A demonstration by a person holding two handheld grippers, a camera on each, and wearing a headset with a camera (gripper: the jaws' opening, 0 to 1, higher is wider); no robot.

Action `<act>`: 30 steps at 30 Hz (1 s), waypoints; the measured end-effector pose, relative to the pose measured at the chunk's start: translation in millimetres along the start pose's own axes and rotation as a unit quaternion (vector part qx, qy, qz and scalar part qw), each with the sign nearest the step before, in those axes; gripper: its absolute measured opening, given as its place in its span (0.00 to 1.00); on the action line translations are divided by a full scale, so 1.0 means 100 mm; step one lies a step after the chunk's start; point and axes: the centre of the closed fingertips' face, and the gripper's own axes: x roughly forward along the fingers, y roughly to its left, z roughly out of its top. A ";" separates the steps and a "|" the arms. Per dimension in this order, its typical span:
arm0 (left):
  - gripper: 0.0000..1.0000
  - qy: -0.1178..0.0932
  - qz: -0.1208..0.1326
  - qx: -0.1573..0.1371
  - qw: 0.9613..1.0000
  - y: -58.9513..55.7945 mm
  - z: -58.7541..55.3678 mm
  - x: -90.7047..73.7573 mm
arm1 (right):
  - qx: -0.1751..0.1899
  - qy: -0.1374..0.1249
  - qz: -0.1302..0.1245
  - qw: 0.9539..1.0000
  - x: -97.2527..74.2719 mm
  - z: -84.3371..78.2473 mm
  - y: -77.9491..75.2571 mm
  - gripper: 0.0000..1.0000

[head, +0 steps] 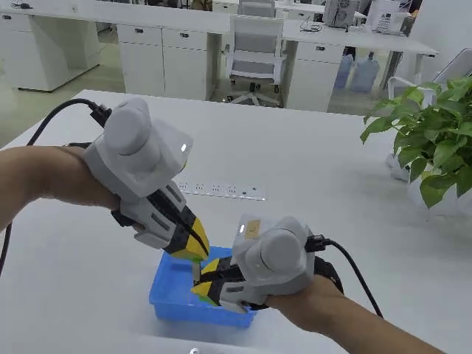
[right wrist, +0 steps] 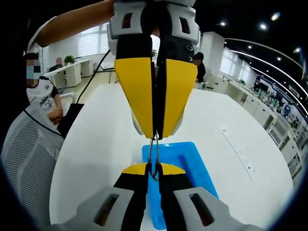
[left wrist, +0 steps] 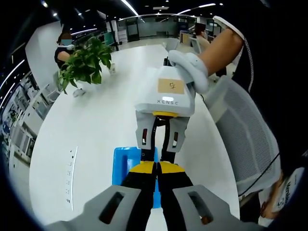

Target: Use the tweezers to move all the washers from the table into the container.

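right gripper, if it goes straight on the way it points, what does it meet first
Most likely the left gripper, whose yellow jaw tips sit dead ahead of the right gripper, with the tweezers bridging the short gap. The blue container lies below that line.

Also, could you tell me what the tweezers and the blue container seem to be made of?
The tweezers look like bare metal: thin, grey, slightly shiny arms. The blue container looks like moulded plastic: uniform saturated colour, smooth glossy walls, rounded rim, though that is judged by look alone.
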 end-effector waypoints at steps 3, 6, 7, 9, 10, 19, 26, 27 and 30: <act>0.05 0.000 0.002 0.001 1.000 0.05 -0.01 0.02 | 0.000 -0.001 -0.001 1.000 0.01 -0.01 -0.05 0.09; 0.05 0.001 0.004 0.002 1.000 0.10 -0.02 0.05 | 0.000 -0.001 -0.002 1.000 0.02 -0.05 -0.10 0.09; 0.05 0.001 0.006 0.003 1.000 0.12 -0.03 0.06 | 0.002 -0.001 -0.002 1.000 0.03 -0.06 -0.12 0.09; 0.05 0.001 0.008 0.002 1.000 0.15 -0.04 0.08 | 0.004 -0.001 -0.002 1.000 0.04 -0.09 -0.15 0.09; 0.05 0.001 0.008 0.002 1.000 0.16 -0.05 0.09 | 0.004 0.000 -0.002 1.000 0.05 -0.10 -0.16 0.09; 0.05 0.001 0.015 0.002 1.000 0.29 -0.14 0.20 | 0.012 0.005 -0.001 1.000 0.12 -0.23 -0.27 0.09; 0.05 0.005 0.010 -0.006 1.000 0.33 -0.24 0.30 | 0.016 0.014 0.006 1.000 0.21 -0.34 -0.29 0.09; 0.05 0.005 0.010 -0.008 1.000 0.33 -0.25 0.30 | 0.018 0.015 0.007 1.000 0.22 -0.36 -0.29 0.09; 0.05 0.005 0.009 -0.011 1.000 0.34 -0.29 0.33 | 0.020 0.016 0.011 1.000 0.25 -0.39 -0.29 0.09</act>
